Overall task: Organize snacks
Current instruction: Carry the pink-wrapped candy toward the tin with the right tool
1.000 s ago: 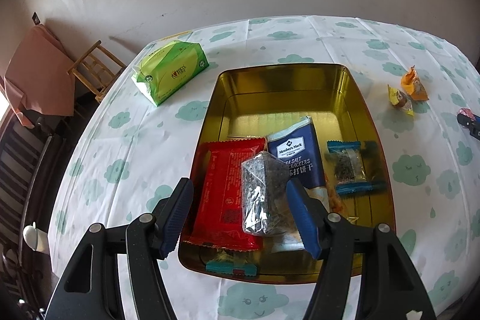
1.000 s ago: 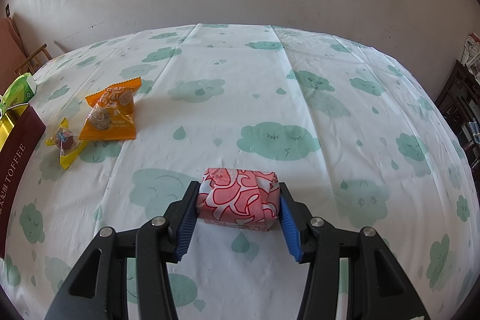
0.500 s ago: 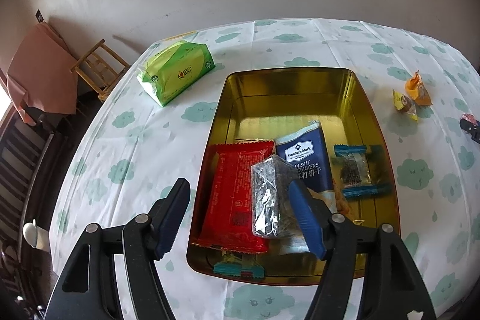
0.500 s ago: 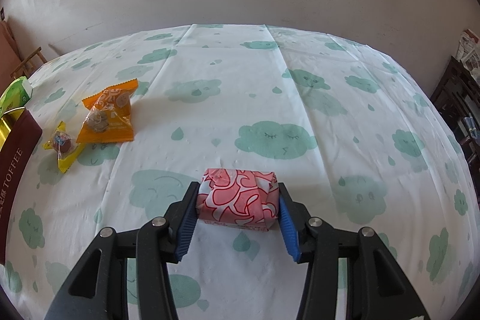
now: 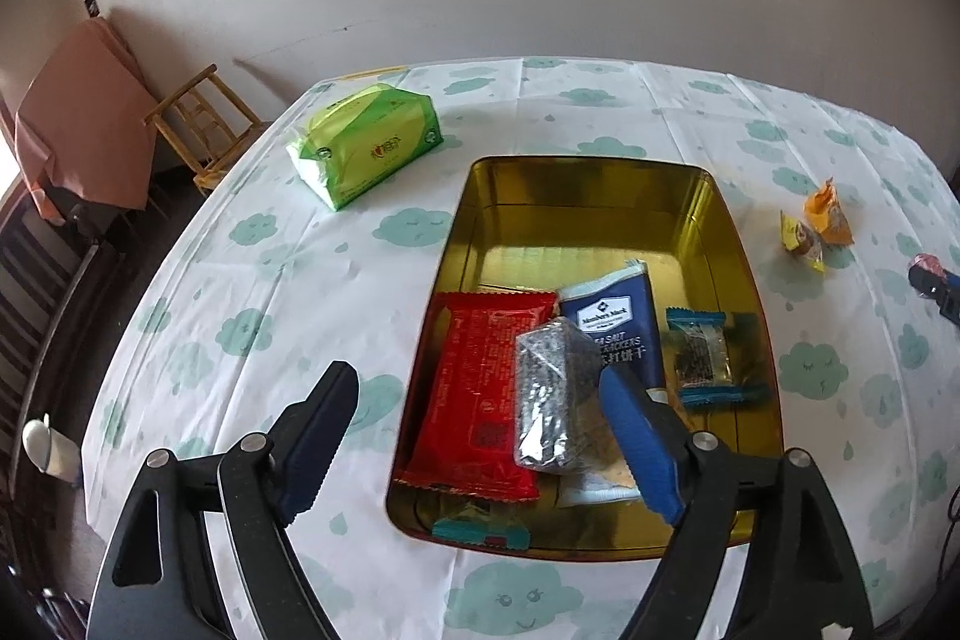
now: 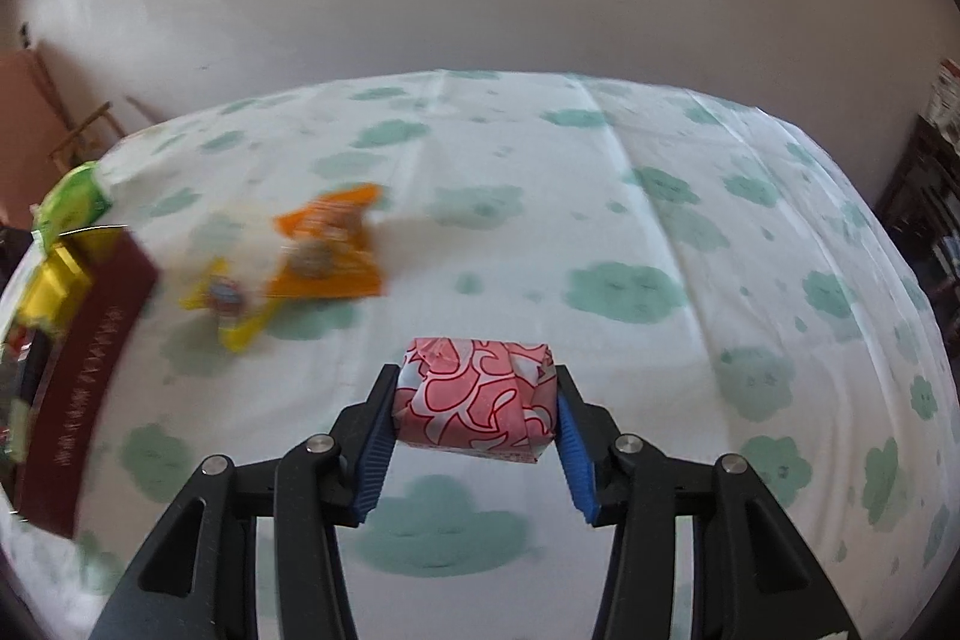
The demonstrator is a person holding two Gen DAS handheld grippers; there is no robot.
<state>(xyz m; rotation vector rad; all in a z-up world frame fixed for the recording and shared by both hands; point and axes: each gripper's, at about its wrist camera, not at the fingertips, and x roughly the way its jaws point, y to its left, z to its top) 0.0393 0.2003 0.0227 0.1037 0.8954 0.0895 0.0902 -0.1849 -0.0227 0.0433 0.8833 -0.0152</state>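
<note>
A gold tin (image 5: 588, 178) holds a red packet (image 5: 480, 388), a blue cracker pack (image 5: 612, 316), a teal-ended clear packet (image 5: 702, 358) and a silver speckled packet (image 5: 552, 394) lying on top. My left gripper (image 5: 480, 382) hovers over the tin's near end with its jaws opening wide. The silver packet lies between them beside the right finger, and the pads do not press on it. My right gripper (image 6: 475, 388) is shut on a pink patterned packet (image 6: 474, 400), held just above the tablecloth.
An orange snack (image 6: 330, 250) and a yellow candy (image 6: 228, 298) lie on the cloth between the pink packet and the tin's maroon outer wall (image 6: 84, 364). A green tissue pack (image 5: 366, 142) sits left of the tin. A wooden chair (image 5: 204, 130) stands beyond the table's edge.
The left jaws spread wide and let go of the silver packet, which now rests in the tin. The right gripper rose with the pink packet and shifted left toward the tin.
</note>
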